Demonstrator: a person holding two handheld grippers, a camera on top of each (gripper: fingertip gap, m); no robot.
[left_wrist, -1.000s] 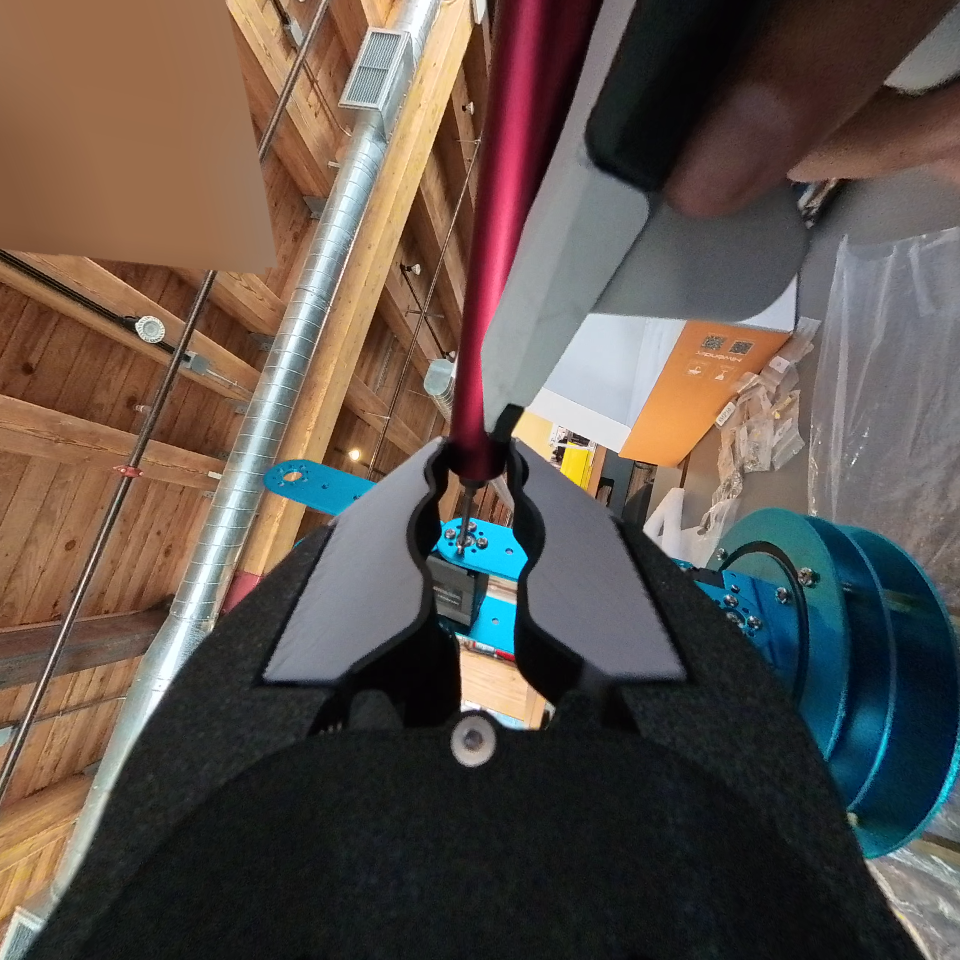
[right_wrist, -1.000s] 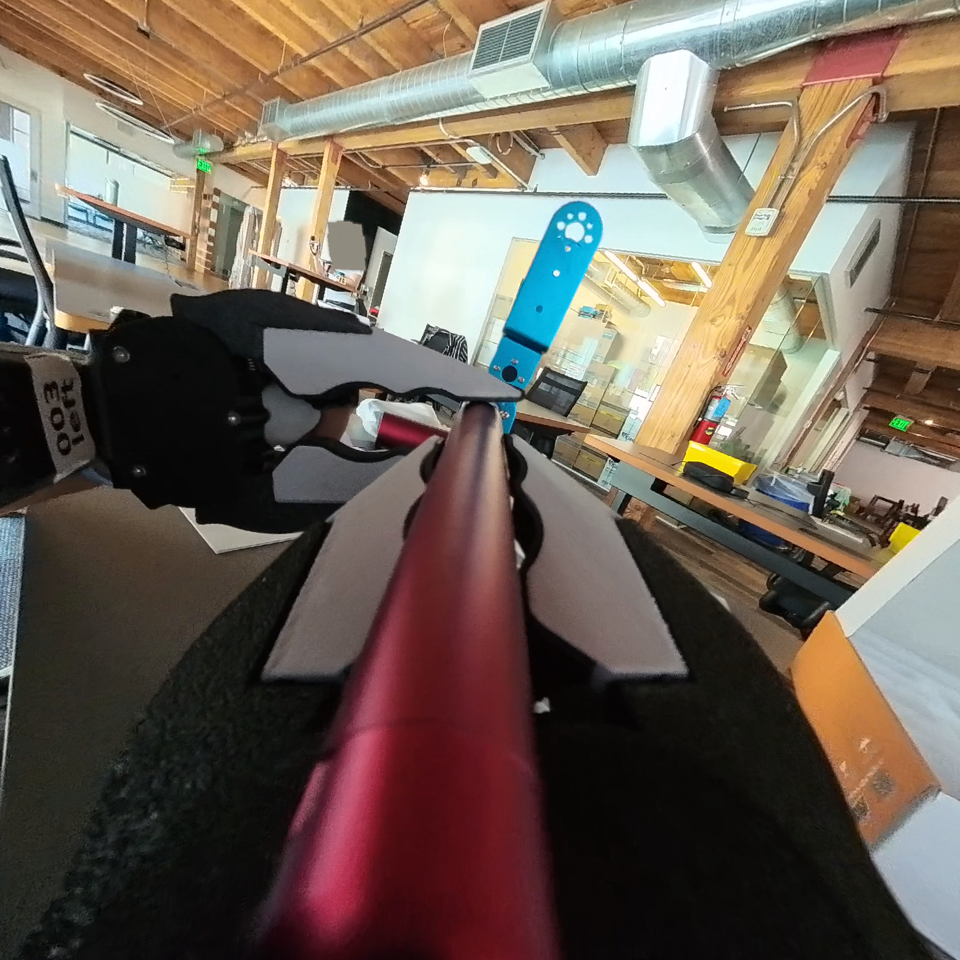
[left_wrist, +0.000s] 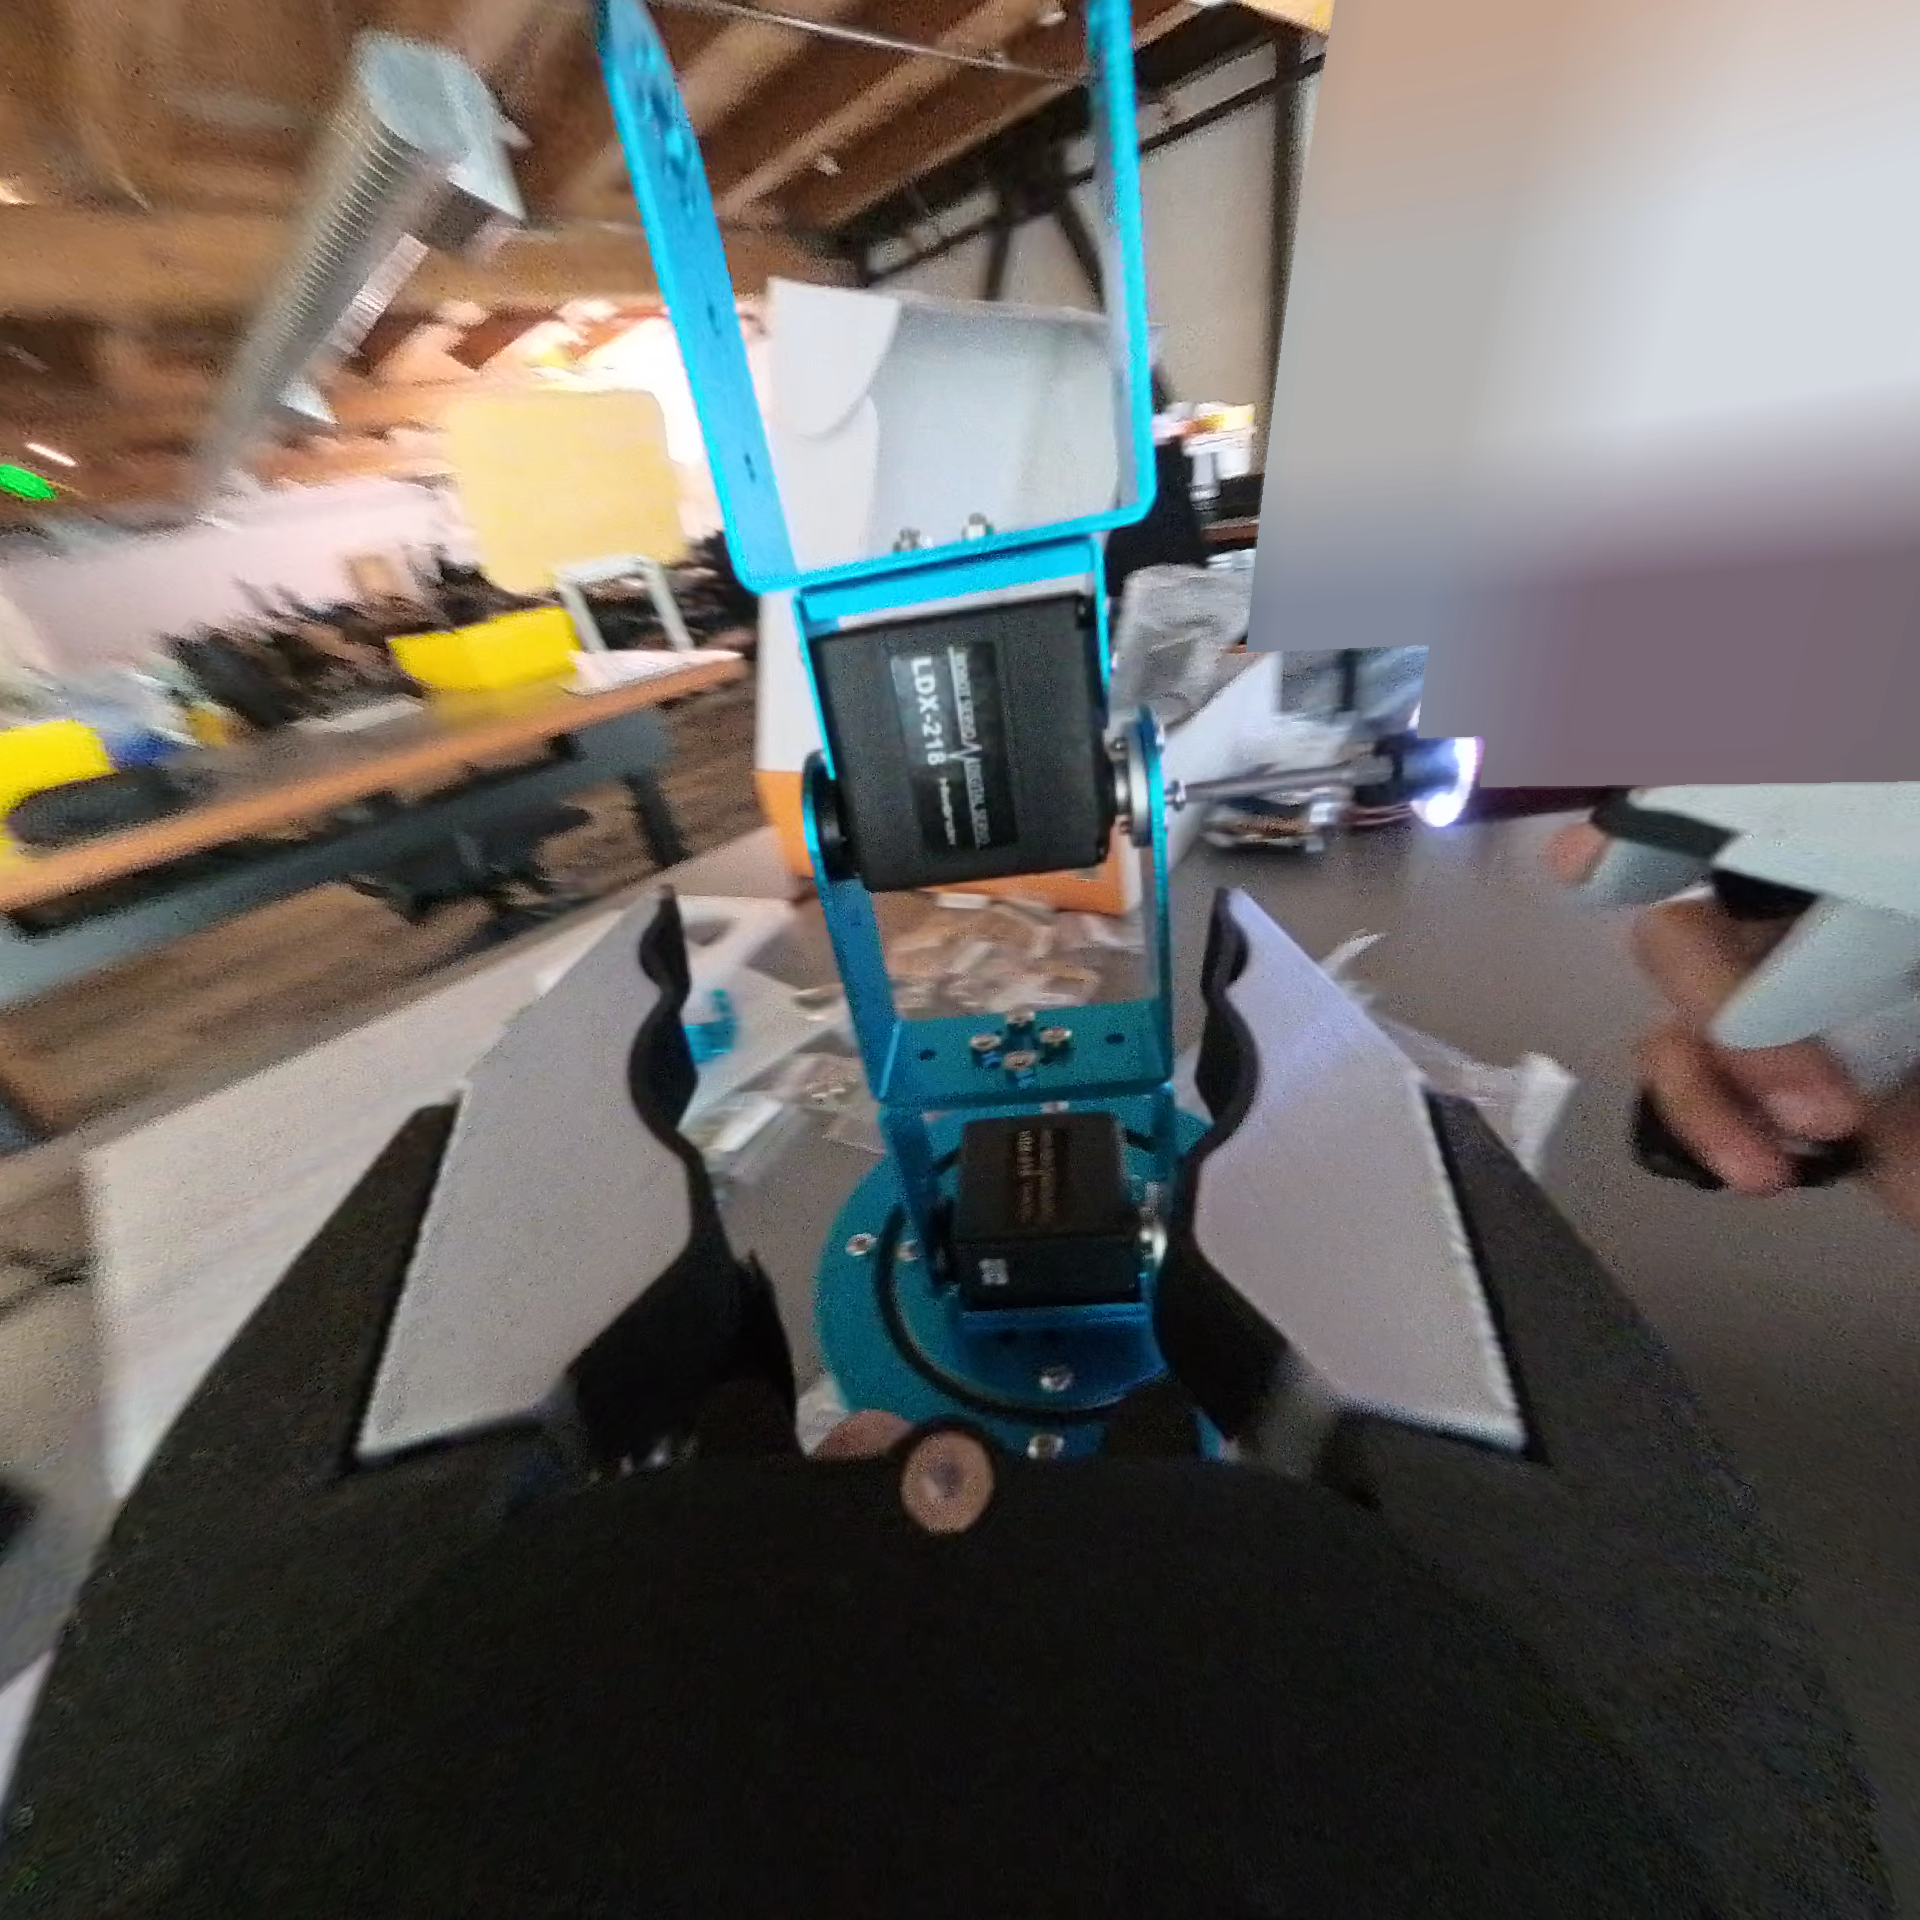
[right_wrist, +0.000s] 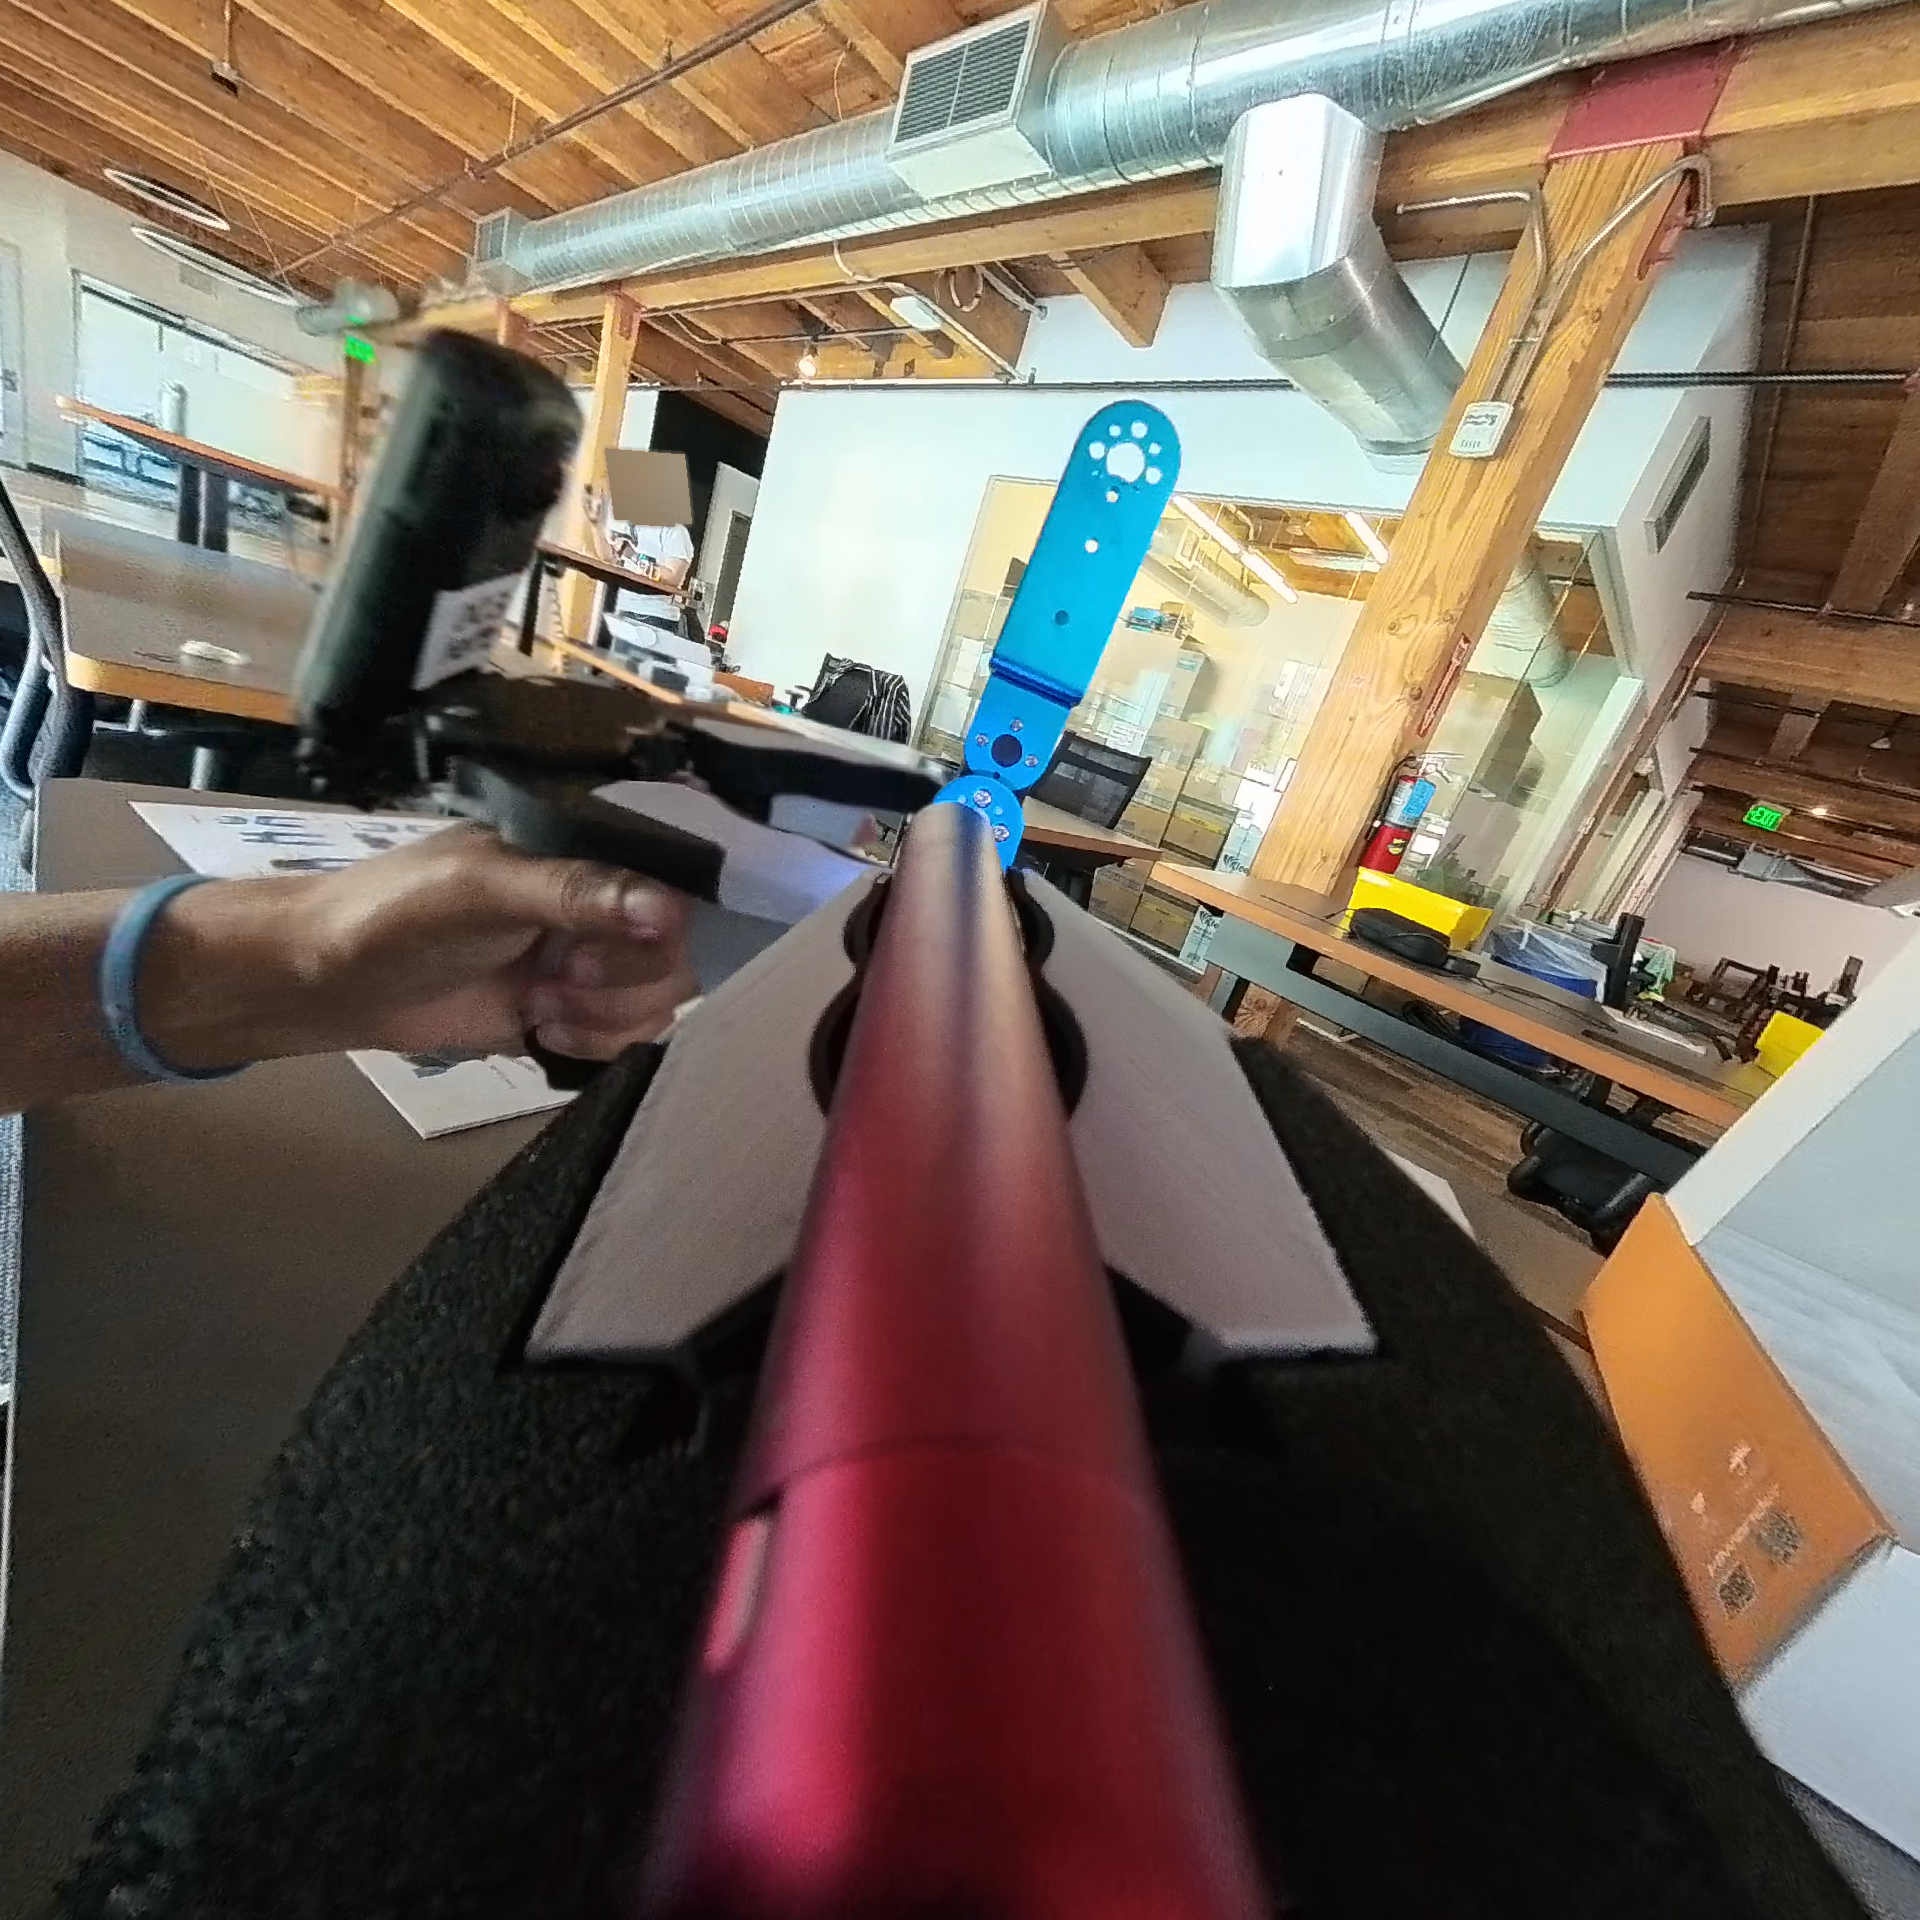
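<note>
Left gripper (left_wrist: 940, 997) has its fingers spread wide either side of the blue bracket arm (left_wrist: 997, 1039) on the table (left_wrist: 1558, 1299) — not touching. Right gripper (right_wrist: 951, 894) is pinching a red screwdriver (right_wrist: 935, 1195) — its front end is at the arm's side.

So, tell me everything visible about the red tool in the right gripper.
The dark red, matte metal, tube-shaped tool lies lengthwise between the right gripper's grey fingers, shut on it. A seam rings its wider near end. Its far end points at the blue metal bracket arm; its tip and any contact there are hidden.
</note>
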